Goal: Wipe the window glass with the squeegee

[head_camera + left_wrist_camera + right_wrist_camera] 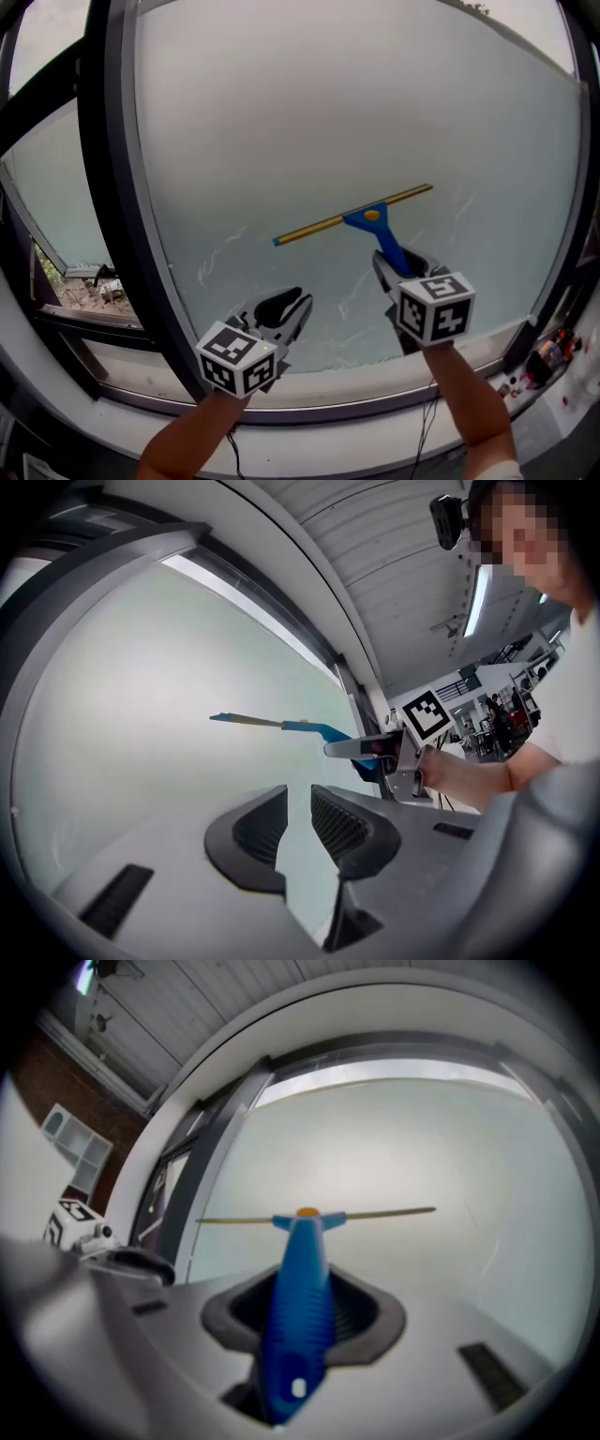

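Note:
A squeegee (352,216) with a brass-coloured blade and a blue handle rests its blade against the frosted window glass (328,112), tilted up to the right. My right gripper (398,264) is shut on the blue handle from below. In the right gripper view the handle (300,1288) runs between the jaws and the blade (384,1212) lies level on the pane. My left gripper (286,307) hovers lower left of the squeegee, close to the glass, jaws together and empty. The left gripper view shows its jaws (292,822) with only a thin slit, and the squeegee (281,725) beyond.
A dark window post (122,187) bounds the pane on the left, with a side window (56,187) beyond it. Wet streaks (225,248) mark the lower glass. The sill (375,394) runs below both grippers. Small red items (548,361) lie at the right end.

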The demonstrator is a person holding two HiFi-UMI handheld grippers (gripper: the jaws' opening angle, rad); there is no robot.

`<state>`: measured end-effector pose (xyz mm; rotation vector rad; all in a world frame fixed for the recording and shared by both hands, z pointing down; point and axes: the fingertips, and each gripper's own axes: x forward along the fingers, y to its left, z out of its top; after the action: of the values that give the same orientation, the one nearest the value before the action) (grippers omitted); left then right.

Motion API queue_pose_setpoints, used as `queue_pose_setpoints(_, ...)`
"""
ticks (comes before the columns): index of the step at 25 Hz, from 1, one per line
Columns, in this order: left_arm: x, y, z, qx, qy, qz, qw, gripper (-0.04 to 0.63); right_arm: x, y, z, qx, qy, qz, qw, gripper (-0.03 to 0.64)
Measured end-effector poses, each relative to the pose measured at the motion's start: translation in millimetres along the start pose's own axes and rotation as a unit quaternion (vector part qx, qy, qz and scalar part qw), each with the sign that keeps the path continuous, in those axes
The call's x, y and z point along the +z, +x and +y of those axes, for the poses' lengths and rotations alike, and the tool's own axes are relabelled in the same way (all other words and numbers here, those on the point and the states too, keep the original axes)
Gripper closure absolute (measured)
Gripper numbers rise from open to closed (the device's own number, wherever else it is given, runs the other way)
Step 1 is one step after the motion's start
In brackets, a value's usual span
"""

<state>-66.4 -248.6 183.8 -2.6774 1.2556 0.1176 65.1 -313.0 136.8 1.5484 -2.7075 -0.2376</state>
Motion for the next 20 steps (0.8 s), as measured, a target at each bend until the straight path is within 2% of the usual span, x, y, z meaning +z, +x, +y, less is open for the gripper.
queue_pose_setpoints(6,43.0,3.9,15.6,-0.009,0.038,-0.018,0.9991,0.494,72.4,15.9,-13.4,-0.032,-0.03,-0.038,0.998,0.469)
queue_pose_setpoints(10,73.5,9.7,27.2,-0.005,0.056,-0.033,0.9979,0.494,115.7,33.9,-27.3,-0.049,-0.028,-0.054,0.997,0.47)
queue_pose_setpoints(20,146.0,29.2,64.6,0.028,0.108,-0.06,0.992,0.494,233.6,70.6,-37.9,-0.075,-0.062,-0.103,0.99,0.469)
